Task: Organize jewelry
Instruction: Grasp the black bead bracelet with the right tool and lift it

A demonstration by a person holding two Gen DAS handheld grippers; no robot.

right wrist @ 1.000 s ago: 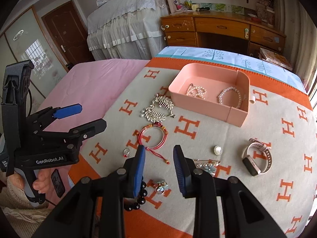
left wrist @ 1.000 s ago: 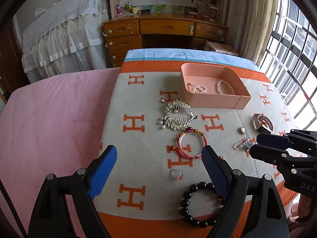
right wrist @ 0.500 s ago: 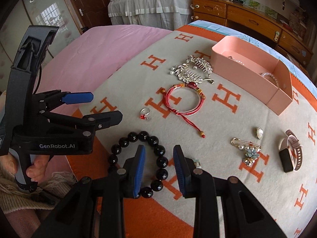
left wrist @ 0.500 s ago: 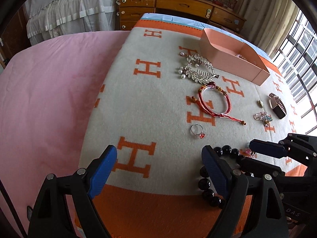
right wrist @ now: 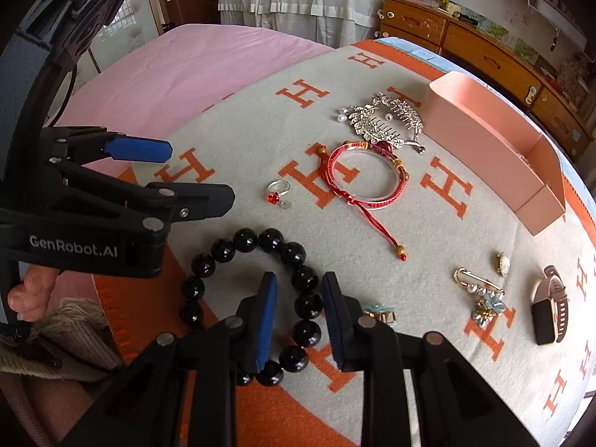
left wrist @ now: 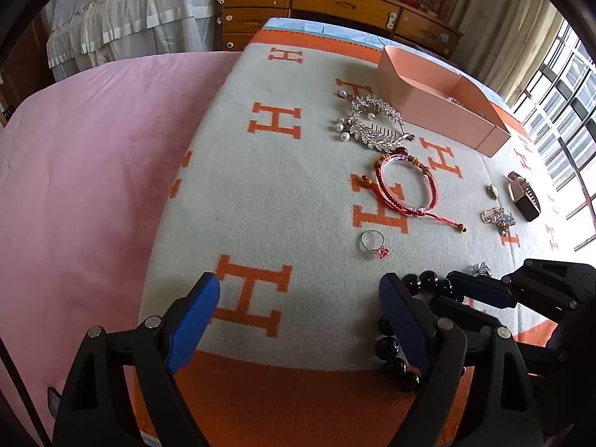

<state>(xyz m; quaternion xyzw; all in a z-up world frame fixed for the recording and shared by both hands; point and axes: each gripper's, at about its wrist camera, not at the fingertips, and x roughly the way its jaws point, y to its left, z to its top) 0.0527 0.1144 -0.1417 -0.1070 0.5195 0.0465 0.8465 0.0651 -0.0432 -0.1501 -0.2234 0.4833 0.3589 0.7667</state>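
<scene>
A black bead bracelet (right wrist: 238,240) lies at the near edge of the orange-and-cream blanket (right wrist: 428,246). My right gripper (right wrist: 300,313) straddles its right side and the jaws are closing. A run of beads sits between the pads, with a small gap still showing on the left. In the left wrist view the same bracelet (left wrist: 387,346) shows partly behind my left gripper's right finger. The left gripper (left wrist: 300,309) hangs open over bare blanket, holding nothing. A pink box (right wrist: 484,138) stands at the far right.
On the blanket lie a red cord bracelet (right wrist: 333,180), a ring with a red stone (right wrist: 277,188), a silver hair comb (right wrist: 380,119), a flower brooch (right wrist: 480,298), a small pearl piece (right wrist: 503,262), a small blue trinket (right wrist: 378,313) and a pink watch (right wrist: 549,309). Pink bedding (left wrist: 93,171) lies to the left.
Both grippers have dropped closer to the blanket. The right gripper moved over the black bead bracelet and its jaws narrowed around the beads. The left gripper stayed open.
</scene>
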